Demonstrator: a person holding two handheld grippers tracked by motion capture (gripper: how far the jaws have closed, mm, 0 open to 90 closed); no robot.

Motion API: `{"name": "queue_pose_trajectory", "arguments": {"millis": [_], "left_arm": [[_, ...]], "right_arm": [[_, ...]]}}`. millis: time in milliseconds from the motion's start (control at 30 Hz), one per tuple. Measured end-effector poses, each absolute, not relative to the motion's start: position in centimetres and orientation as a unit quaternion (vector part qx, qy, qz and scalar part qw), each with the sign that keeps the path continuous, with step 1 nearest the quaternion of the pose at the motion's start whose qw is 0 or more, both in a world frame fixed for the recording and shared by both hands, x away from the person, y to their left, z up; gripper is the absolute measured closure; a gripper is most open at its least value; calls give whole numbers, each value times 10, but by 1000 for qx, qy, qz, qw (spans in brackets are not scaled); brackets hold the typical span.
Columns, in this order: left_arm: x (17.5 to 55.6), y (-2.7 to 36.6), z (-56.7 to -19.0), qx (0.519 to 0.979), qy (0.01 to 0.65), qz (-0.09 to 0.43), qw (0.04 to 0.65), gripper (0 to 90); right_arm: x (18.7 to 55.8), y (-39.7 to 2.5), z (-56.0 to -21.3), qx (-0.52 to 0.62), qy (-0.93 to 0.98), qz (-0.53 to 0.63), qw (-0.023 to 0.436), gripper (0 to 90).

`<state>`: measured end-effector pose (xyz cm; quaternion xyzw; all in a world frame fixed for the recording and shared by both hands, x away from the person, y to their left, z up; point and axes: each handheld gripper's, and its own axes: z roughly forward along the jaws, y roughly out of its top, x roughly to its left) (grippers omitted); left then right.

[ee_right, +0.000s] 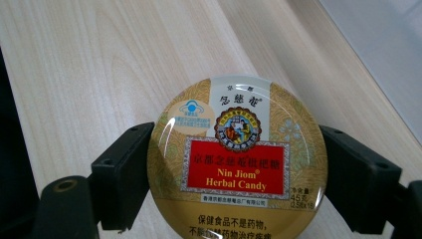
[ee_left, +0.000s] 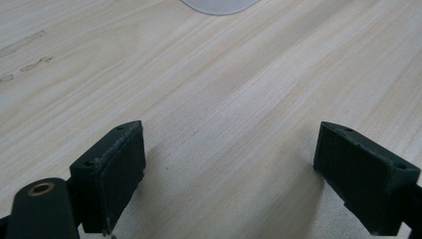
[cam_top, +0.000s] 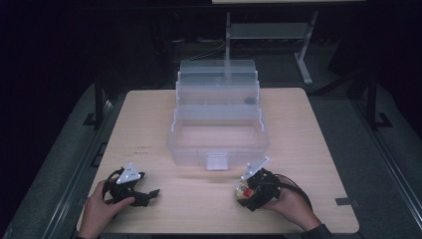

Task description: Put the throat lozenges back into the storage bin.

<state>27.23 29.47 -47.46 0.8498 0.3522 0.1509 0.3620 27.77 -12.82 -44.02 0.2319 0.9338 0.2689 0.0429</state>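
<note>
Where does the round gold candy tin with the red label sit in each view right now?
High view: round gold candy tin lower right of centre, in the right gripper, before the clear plastic tiered box.
Left gripper view: not in it.
Right gripper view: tin centre, between the black jaws.
Shared landmark: the light wooden table, and the box's edge.
</note>
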Motion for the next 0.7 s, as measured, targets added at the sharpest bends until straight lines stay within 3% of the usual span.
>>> {"name": "queue_pose_trajectory", "arguments": {"millis": [700], "left_arm": [[272,295,-475,850,352,151,362,119]], "right_arm": [[279,-146,-430,246,930,268,58,196]]}}
